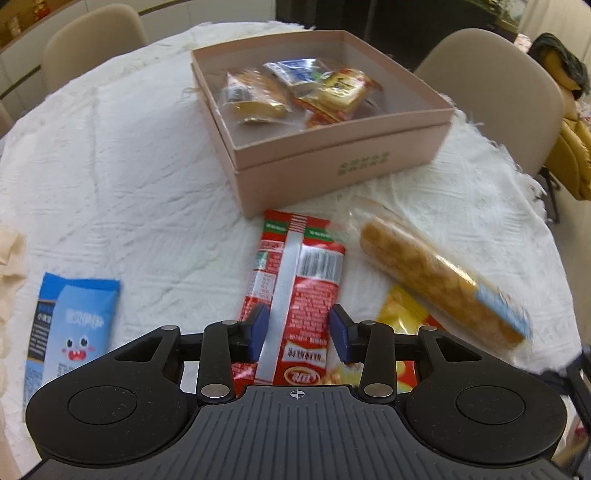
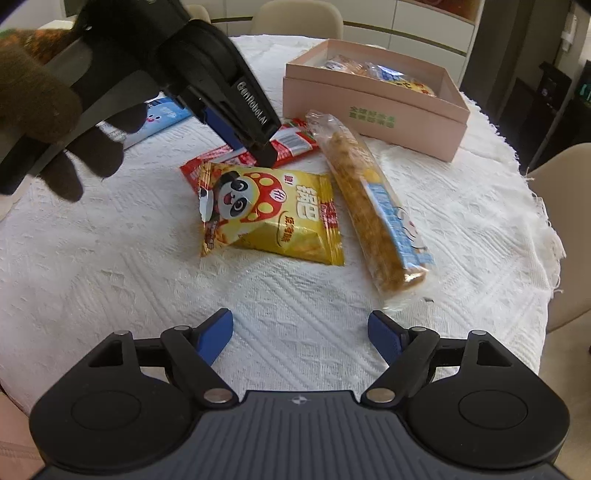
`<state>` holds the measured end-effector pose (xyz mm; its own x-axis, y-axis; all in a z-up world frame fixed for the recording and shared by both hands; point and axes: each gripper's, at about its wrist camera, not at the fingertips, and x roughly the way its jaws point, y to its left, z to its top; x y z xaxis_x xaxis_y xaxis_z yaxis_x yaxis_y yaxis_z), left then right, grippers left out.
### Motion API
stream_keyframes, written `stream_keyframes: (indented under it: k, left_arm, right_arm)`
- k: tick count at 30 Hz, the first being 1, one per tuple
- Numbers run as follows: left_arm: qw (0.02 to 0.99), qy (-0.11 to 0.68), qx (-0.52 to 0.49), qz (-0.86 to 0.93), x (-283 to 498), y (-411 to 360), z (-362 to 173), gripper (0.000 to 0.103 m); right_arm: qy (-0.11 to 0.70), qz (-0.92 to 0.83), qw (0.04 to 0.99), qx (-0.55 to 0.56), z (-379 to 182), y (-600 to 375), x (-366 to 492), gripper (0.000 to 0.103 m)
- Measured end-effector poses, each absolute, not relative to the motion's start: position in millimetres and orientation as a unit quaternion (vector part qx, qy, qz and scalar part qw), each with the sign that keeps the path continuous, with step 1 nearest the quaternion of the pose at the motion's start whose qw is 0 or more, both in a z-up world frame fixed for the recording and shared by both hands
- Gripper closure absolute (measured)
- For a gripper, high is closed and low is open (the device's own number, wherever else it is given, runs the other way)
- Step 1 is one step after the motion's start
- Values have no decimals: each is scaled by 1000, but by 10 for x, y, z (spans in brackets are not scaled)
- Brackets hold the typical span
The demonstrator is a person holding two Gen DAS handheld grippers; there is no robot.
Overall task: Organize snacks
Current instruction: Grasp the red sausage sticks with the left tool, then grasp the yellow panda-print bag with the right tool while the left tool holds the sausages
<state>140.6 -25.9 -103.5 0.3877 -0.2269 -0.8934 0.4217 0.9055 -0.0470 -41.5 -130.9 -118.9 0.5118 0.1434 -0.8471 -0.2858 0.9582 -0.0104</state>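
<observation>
Fingers: left apart astride red packet, right apart, empty | table: four snacks | box: several

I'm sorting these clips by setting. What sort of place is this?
Probably a home dining area: a round table under a white tablecloth, beige dining chairs around it, and cabinets along the wall.
</observation>
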Motion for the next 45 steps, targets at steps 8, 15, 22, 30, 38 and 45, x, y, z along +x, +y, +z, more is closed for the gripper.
stream_keyframes:
  k: [8, 15, 22, 30, 38, 45]
  left_arm:
    - [823, 532, 100, -174, 1657, -411, -1172, 34]
    - [827, 522, 90, -189, 1637, -353, -1190, 38]
    - [822, 545, -11, -164, 1246, 207, -1124, 50]
    - [827, 559, -32, -53, 679, 713, -1118, 50]
    - [825, 559, -62, -50, 483, 691, -1111, 50]
    - [822, 561, -69, -62, 471, 695, -1119, 50]
  right_arm:
    - [475, 116, 870, -67, -1194, -1322, -482, 16]
    - [478, 105, 871, -47, -1234, -1397, -452, 8]
    - [470, 124, 873, -47, -1188, -1389, -387, 7]
    - [511, 157, 842, 70, -1153, -1385, 102, 7]
    - [526, 119, 838, 76, -1165, -1413, 411, 7]
    - [415, 0, 901, -128, -999, -1582, 313, 8]
